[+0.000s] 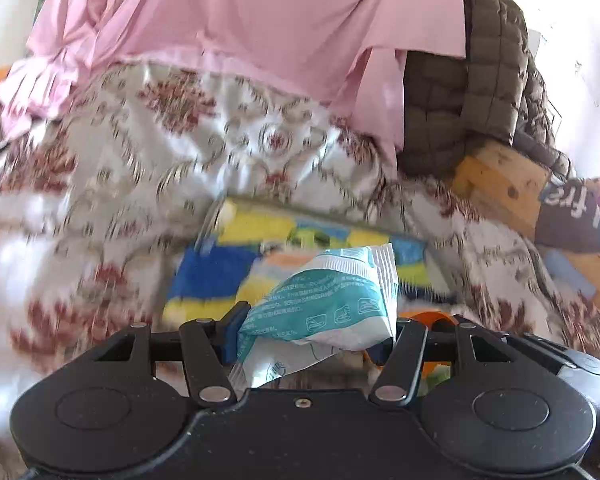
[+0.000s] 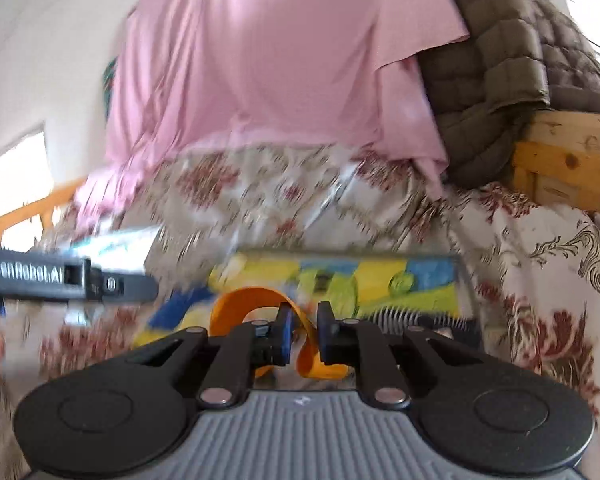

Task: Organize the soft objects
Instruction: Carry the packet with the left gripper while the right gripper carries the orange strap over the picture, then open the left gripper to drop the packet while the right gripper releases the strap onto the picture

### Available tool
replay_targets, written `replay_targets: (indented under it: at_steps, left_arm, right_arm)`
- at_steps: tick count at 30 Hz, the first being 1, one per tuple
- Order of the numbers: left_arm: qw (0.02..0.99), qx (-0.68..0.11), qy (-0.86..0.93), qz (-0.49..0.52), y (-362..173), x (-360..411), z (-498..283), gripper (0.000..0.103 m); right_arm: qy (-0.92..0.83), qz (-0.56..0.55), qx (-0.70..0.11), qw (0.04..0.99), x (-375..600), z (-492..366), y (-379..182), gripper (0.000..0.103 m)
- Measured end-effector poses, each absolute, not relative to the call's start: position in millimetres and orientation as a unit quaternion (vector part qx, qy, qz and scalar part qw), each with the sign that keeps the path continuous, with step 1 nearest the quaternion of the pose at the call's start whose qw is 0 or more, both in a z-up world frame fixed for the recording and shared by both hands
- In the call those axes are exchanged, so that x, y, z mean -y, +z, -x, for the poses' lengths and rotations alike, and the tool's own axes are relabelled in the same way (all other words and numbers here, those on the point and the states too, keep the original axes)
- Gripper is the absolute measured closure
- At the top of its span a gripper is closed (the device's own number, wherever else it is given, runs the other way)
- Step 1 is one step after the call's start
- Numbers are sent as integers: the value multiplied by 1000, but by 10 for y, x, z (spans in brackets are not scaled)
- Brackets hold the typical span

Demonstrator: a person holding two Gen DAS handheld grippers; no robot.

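Observation:
My left gripper (image 1: 314,332) is shut on a teal and white soft tissue pack (image 1: 328,300) and holds it above a yellow and blue patterned cloth (image 1: 220,276). My right gripper (image 2: 303,334) is shut on an orange strap (image 2: 256,300) that loops up between its fingers, over the same patterned cloth (image 2: 340,280). The left gripper's body (image 2: 60,276) shows at the left of the right wrist view, with the tissue pack (image 2: 116,246) blurred beyond it.
A floral white and red bedspread (image 1: 120,152) covers the bed. A pink sheet (image 1: 240,20) hangs over the back, next to a brown quilted jacket (image 1: 480,80). A wooden frame (image 2: 560,160) stands at the right. Both views are motion blurred.

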State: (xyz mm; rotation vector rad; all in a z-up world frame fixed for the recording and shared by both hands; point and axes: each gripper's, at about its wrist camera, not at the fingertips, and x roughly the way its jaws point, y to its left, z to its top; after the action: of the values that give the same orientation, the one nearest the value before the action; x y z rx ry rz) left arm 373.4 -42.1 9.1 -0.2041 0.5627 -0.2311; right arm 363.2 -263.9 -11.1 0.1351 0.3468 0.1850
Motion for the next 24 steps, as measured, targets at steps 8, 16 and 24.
replay_targets:
  at_steps: [8, 16, 24]
  left_arm:
    - [958, -265, -105, 37, 147, 794, -4416, 43]
    - [939, -327, -102, 6, -162, 1098, -4780, 43]
    - [928, -359, -100, -10, -197, 1195, -4786, 28]
  right_arm:
    - [37, -117, -203, 971, 3063, -4215, -129, 89]
    - [24, -151, -262, 953, 3180, -4329, -366, 88]
    - [33, -158, -261, 952, 3179, -4213, -271, 79]
